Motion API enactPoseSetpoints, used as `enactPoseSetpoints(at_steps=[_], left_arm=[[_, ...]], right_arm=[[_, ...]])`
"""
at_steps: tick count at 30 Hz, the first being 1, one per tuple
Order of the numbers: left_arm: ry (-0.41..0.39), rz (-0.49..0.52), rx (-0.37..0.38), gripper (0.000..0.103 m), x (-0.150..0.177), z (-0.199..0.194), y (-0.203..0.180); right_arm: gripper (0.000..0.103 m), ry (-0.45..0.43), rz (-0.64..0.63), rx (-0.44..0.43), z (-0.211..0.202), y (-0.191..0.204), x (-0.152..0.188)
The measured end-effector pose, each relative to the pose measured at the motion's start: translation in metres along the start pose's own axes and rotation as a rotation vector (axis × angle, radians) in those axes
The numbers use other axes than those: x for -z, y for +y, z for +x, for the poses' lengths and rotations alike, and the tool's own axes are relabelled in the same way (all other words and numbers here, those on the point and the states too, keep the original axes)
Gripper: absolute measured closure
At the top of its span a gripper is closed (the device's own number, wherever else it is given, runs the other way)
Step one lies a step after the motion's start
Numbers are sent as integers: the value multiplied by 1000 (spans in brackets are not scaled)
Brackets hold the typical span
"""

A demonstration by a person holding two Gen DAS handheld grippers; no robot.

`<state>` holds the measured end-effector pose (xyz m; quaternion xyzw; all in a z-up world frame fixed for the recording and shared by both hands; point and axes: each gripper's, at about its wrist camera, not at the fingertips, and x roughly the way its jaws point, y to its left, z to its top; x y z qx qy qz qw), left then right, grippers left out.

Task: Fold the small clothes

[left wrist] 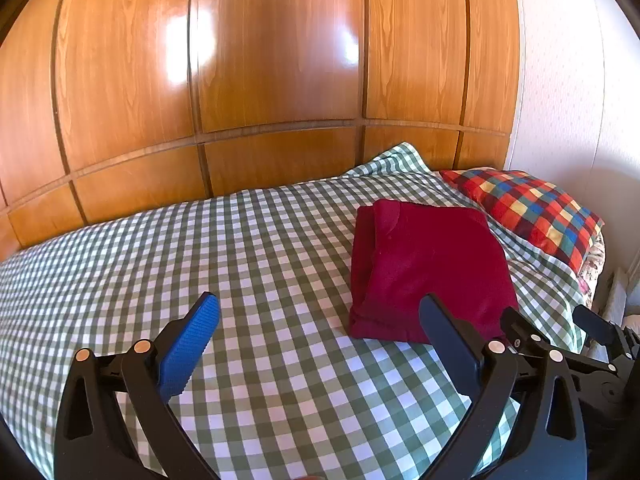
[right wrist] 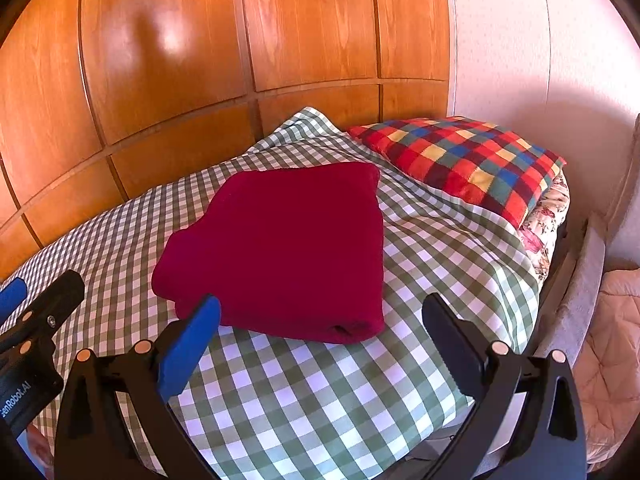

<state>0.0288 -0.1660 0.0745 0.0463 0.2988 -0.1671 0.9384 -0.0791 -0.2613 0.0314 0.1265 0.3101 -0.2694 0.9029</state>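
Red garment [right wrist: 280, 248] folded flat on checked bedspread [right wrist: 320, 392]; left gripper [left wrist: 316, 316] & right gripper [right wrist: 320, 316] jaws spread, empty.

The bed [right wrist: 320, 392] is covered with a green and white checked sheet [left wrist: 240, 280]. On the sheet lies a dark red garment [right wrist: 288, 248], folded into a thick rectangle. Near it, toward the wall, a cushion [right wrist: 460, 160] in red, blue and yellow squares rests on the sheet. Under the cushion a flowered fabric [right wrist: 544, 216] shows, perhaps another pillow.
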Motion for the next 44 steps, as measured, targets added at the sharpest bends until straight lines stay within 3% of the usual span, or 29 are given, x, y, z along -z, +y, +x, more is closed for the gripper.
enactPoseSetpoints(at_steps=[27,34,40,44], left_arm=[[3,1,4,4,0,-2,1],[-18,20,-25,4,2,-2,5],[43,-5,-1,4,7,11,13],[96,-25,36,4,18,26,25]], right_arm=[[2,14,-2,-1,3,3,1],[2,24,-13,-12,8,2,3],[2,18,2,-10,13,-12,-5],[2,16,86,67,27,-52,-20]])
